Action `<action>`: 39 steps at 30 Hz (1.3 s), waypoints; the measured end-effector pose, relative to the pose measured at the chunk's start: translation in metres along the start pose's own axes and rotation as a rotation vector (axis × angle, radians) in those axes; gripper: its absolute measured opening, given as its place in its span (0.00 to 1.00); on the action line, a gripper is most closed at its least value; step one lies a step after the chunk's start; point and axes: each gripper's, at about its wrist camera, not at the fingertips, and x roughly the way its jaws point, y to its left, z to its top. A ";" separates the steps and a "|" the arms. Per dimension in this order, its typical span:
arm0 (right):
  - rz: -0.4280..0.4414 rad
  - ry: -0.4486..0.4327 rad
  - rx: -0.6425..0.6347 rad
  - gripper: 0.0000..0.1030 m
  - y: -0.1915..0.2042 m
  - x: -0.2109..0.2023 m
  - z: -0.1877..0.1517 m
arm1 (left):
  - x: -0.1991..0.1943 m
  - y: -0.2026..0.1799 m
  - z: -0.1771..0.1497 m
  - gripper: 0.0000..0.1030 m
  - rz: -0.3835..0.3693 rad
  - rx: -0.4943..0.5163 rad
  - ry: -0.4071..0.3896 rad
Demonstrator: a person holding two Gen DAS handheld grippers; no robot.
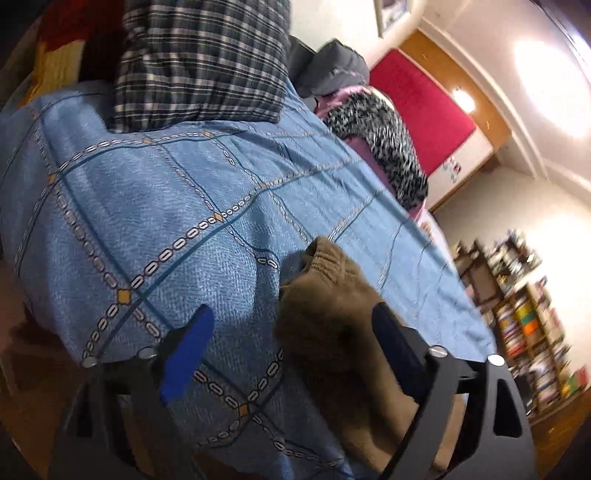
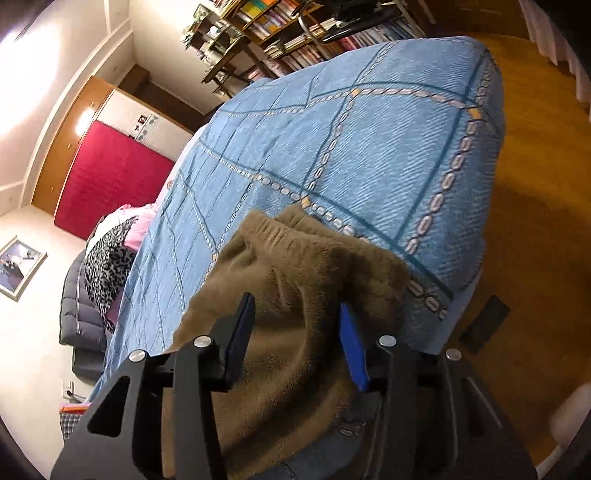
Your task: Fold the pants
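Observation:
Brown fleece pants point(image 1: 332, 295) lie bunched on the near edge of a bed covered by a blue patterned bedspread point(image 1: 166, 203), their elastic waistband pointing away from me. My left gripper point(image 1: 291, 312) is open wide; the pants sit inside the gap against its right finger, with bare bedspread beside the left one. In the right wrist view the same pants point(image 2: 295, 258) drape over the bedspread point(image 2: 369, 147) edge. My right gripper point(image 2: 295, 303) is open, with the fabric bulging loosely between its fingers and the pads not pinching it.
A plaid cloth point(image 1: 199, 66) lies at the far end of the bed, with a dark jacket point(image 1: 332, 66) and a leopard-print garment point(image 1: 380, 140) along its right side. Bookshelves point(image 2: 295, 29) stand past the bed. Wooden floor point(image 2: 535, 184) lies beyond the bed corner.

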 end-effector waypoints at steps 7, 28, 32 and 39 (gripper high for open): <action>0.018 0.022 -0.023 0.45 0.007 0.022 -0.002 | -0.013 -0.004 -0.012 0.85 -0.088 -0.069 0.081; -0.030 -0.062 -0.218 0.10 0.043 0.020 0.014 | 0.068 -0.054 -0.012 0.12 -0.121 -0.235 0.233; -0.041 -0.088 -0.233 0.10 0.042 -0.001 0.018 | 0.046 -0.069 -0.004 0.11 -0.137 -0.167 0.220; -0.140 -0.019 -0.240 0.10 0.008 0.008 -0.002 | 0.040 -0.056 -0.027 0.12 0.041 -0.020 0.292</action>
